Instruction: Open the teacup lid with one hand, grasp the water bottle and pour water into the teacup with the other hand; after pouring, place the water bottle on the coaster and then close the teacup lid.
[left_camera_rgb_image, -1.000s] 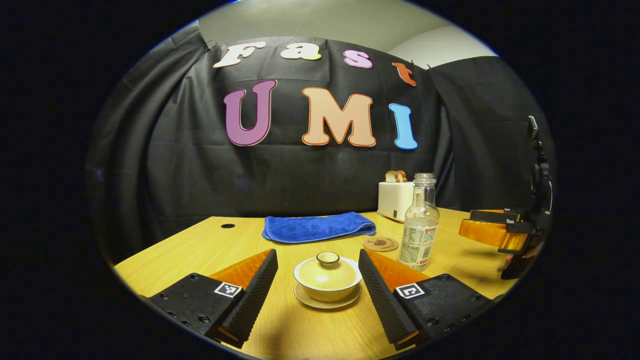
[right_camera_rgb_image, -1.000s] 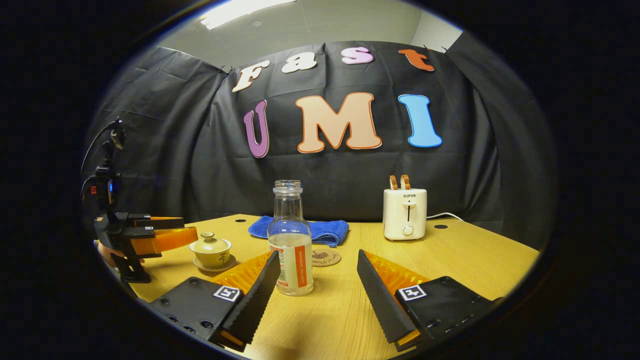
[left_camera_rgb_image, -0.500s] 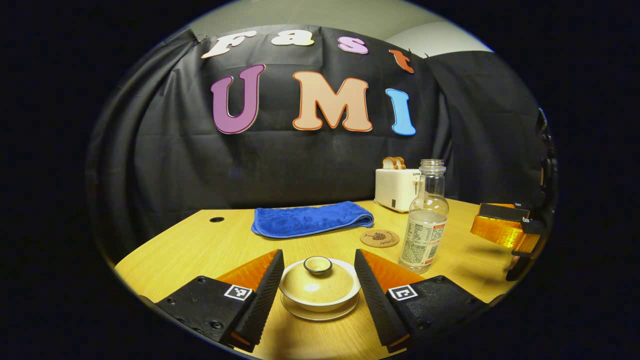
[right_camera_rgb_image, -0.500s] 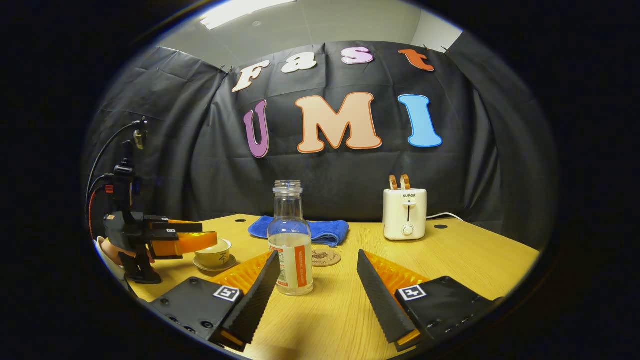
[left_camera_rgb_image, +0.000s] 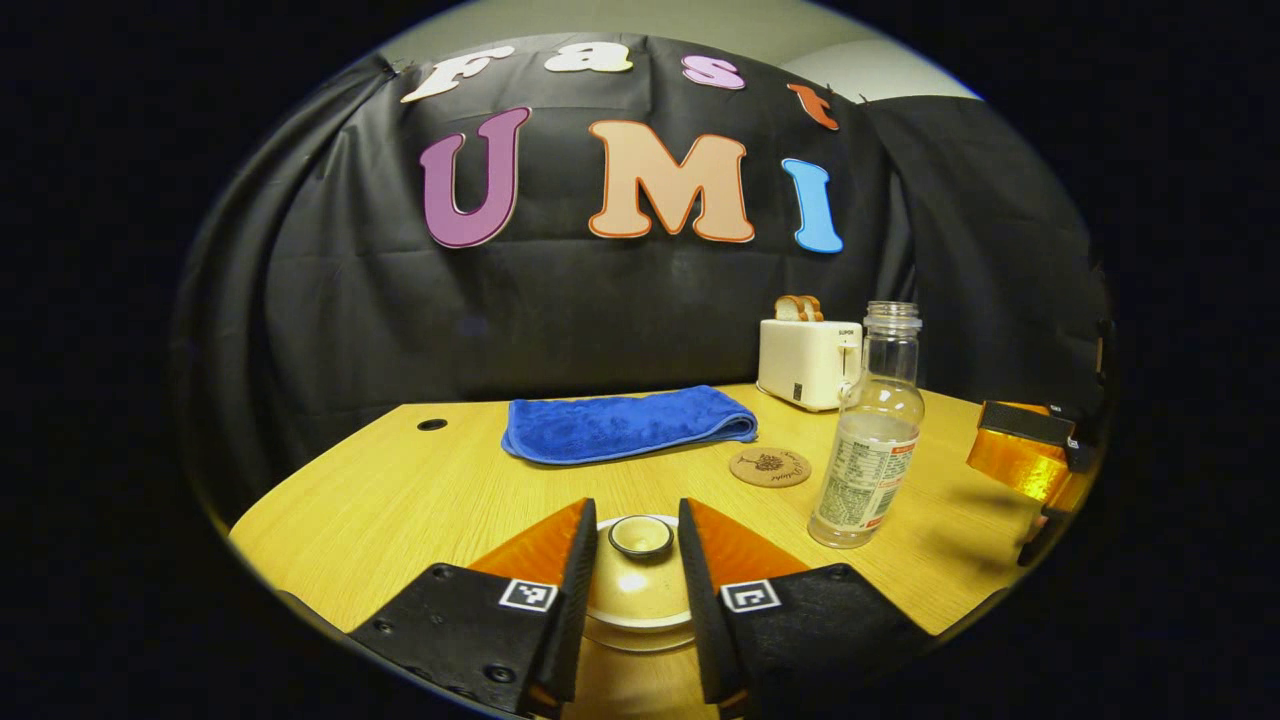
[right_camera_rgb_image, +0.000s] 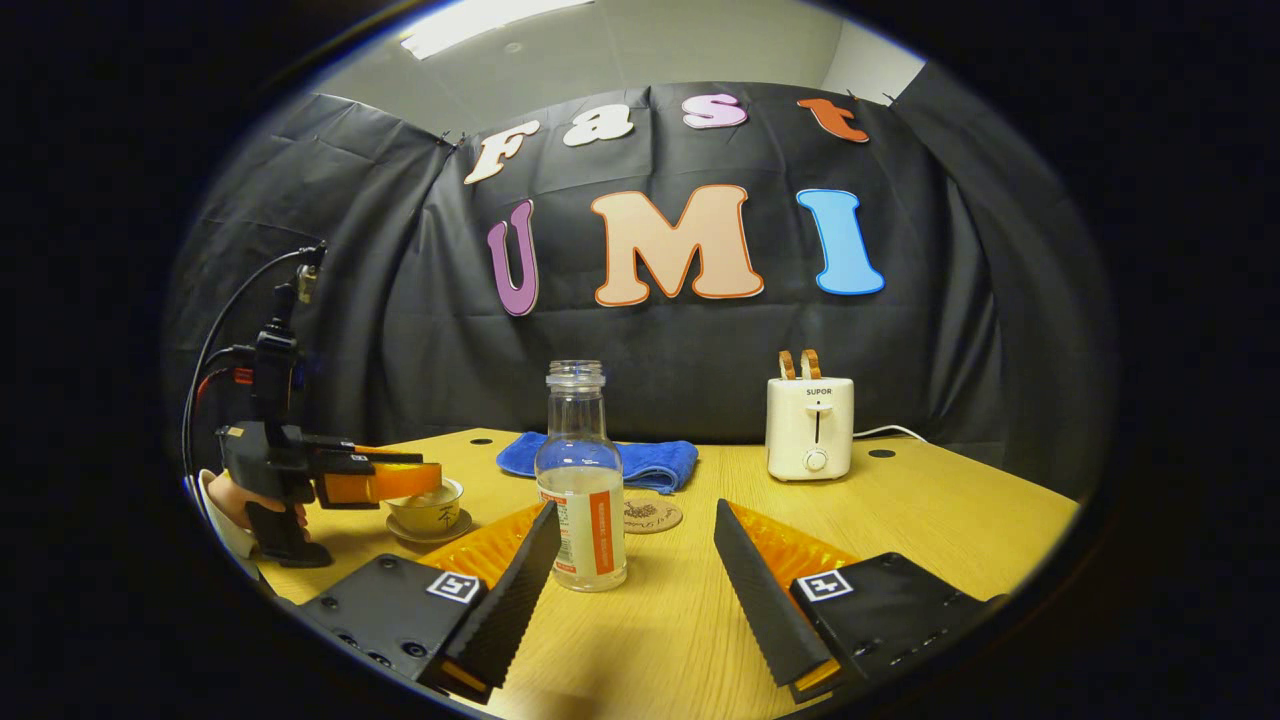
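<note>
A cream teacup (left_camera_rgb_image: 640, 590) with its lid on sits on a saucer on the wooden table (left_camera_rgb_image: 400, 500). My left gripper (left_camera_rgb_image: 638, 505) is low over it, fingers narrowed to either side of the lid knob (left_camera_rgb_image: 640, 535) with a thin gap on each side. The right gripper view shows that gripper (right_camera_rgb_image: 400, 480) over the cup (right_camera_rgb_image: 425, 512), held by a hand. The uncapped clear water bottle (right_camera_rgb_image: 580, 480), partly filled, stands upright just beyond my open right gripper (right_camera_rgb_image: 636, 515), near its left finger and untouched. A round cork coaster (left_camera_rgb_image: 769, 467) lies behind the bottle (left_camera_rgb_image: 868, 450).
A folded blue towel (left_camera_rgb_image: 625, 425) lies at the back of the table. A white toaster (right_camera_rgb_image: 810, 428) with toast stands at the back right, its cord trailing right. A cable hole (left_camera_rgb_image: 432, 424) is at the back left. The right gripper's side (left_camera_rgb_image: 1020, 450) shows at far right.
My left gripper moved forward and down over the teacup and its fingers narrowed from wide apart to close beside the lid knob. The right gripper and bottle stayed still.
</note>
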